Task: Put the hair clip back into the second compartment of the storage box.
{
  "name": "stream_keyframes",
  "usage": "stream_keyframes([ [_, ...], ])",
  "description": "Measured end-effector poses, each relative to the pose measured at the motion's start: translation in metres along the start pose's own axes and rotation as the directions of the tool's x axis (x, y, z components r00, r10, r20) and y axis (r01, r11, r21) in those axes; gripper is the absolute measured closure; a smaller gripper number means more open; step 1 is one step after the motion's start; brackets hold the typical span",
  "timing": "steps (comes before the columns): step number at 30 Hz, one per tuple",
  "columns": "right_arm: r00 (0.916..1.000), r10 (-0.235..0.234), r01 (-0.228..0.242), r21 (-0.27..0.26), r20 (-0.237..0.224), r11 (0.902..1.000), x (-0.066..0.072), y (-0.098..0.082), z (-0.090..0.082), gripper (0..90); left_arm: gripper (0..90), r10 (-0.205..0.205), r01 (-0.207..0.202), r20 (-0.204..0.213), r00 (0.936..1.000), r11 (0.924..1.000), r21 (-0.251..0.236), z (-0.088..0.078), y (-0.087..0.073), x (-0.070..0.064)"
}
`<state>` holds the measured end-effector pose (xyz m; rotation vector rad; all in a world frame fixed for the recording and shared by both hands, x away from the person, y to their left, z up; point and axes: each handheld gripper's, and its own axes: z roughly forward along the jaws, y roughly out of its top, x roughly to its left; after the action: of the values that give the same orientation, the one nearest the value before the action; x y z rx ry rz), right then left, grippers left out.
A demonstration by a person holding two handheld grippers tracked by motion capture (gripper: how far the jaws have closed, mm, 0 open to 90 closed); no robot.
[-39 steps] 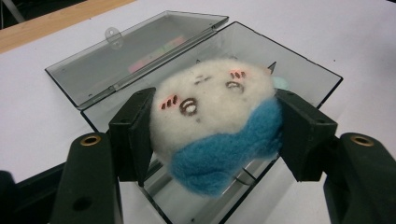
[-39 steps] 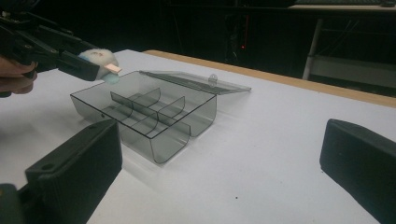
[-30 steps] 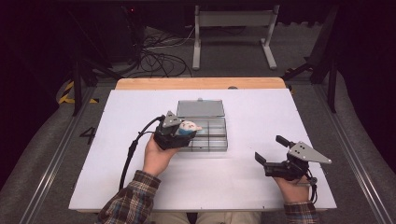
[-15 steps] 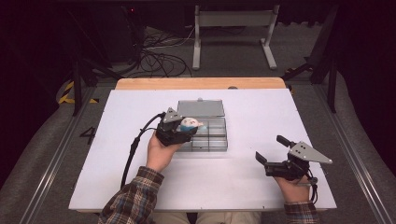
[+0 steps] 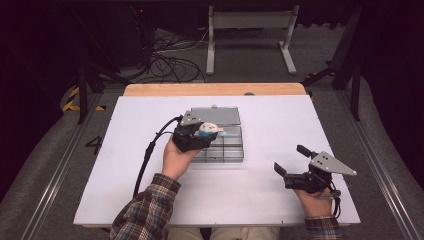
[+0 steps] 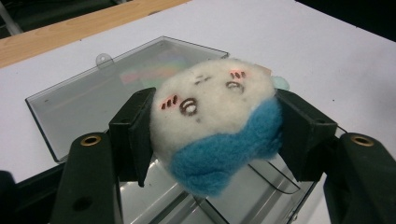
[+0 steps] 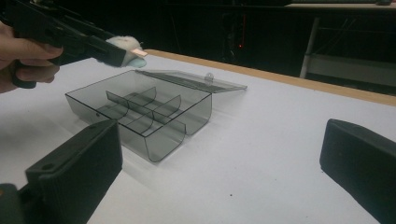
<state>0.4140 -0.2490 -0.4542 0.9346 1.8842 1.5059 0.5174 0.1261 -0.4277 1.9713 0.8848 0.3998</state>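
Left gripper view, plush toy (image 6: 217, 123) face, right gripper view, box (image 7: 140, 116) dividers

Both grippers, left (image 5: 200, 134) and right (image 5: 294, 162), are black with blocky jaws; each carries a grey three-cornered plate. A black cable (image 5: 150, 150) trails from the left one. The sleeves (image 5: 145, 215) are plaid flannel, seemingly red, blue and tan.

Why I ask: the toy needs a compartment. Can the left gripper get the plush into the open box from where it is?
Probably yes: the left gripper holds the plush toy above the clear box, whose lid lies folded back, leaving the compartments uncovered.
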Motion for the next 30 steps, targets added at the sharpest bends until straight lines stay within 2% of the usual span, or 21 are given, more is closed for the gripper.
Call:
stream_keyframes([
  [9, 1.0000, 0.002, -0.002, -0.002, 0.000, 1.0000, -0.001, 0.000, 0.000, 0.0, 36.2, 0.014, -0.014, -0.006, 0.9999, 0.9997, 0.021, 0.012, 0.003, 0.000],
  [13, 1.0000, 0.003, -0.003, 0.000, 0.000, 1.0000, -0.001, 0.000, 0.000, 0.0, 36.0, 0.002, -0.002, -0.001, 1.0000, 0.9995, 0.032, 0.017, 0.002, 0.001],
  [21, 1.0000, 0.004, -0.004, 0.000, -0.002, 1.0000, -0.001, 0.000, 0.000, 0.0, 35.4, 0.013, -0.011, -0.033, 0.9994, 0.9980, 0.062, 0.025, 0.002, 0.000],
  [30, 1.0000, 0.004, -0.004, 0.002, -0.004, 1.0000, -0.001, 0.000, 0.000, 0.0, 34.8, 0.013, -0.010, -0.039, 0.9992, 0.9958, 0.091, 0.033, 0.000, -0.001],
])
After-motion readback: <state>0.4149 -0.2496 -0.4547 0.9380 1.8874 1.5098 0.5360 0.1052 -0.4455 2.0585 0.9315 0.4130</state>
